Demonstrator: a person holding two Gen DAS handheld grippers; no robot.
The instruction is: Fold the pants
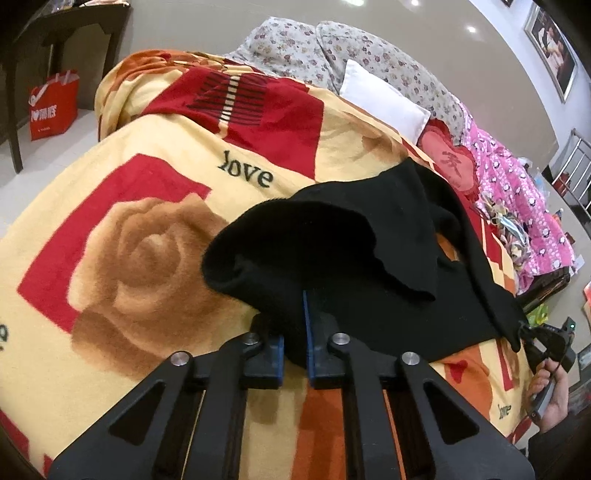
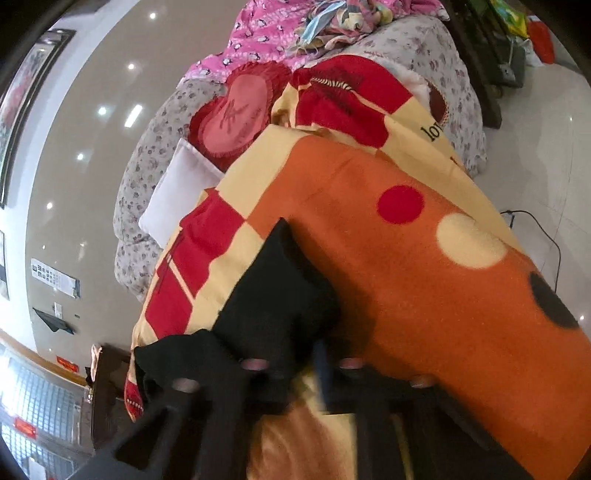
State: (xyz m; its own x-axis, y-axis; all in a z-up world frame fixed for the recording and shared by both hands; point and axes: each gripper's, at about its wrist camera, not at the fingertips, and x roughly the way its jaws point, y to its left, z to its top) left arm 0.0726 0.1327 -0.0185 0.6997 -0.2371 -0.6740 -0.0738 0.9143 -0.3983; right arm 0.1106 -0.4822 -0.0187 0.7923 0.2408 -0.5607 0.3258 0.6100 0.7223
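Observation:
Black pants (image 1: 369,258) lie bunched and partly folded over on a yellow, red and orange blanket (image 1: 147,206) that covers a bed. My left gripper (image 1: 295,339) is shut on a fold of the pants, and black cloth fills the gap between its blue pads (image 1: 308,332). At the right edge of the left wrist view a hand (image 1: 550,391) holds my right gripper (image 1: 532,336) at the other end of the pants. In the blurred right wrist view the right gripper (image 2: 303,358) is shut on the black pants (image 2: 273,306), which rise to a peak over the orange blanket (image 2: 424,295).
A white pillow (image 1: 380,96), a red heart cushion (image 1: 450,162) and a pink quilt (image 1: 517,199) lie at the far side of the bed. A red bag (image 1: 53,105) stands on the floor under a dark table (image 1: 70,26). A cable (image 2: 550,247) runs along the floor.

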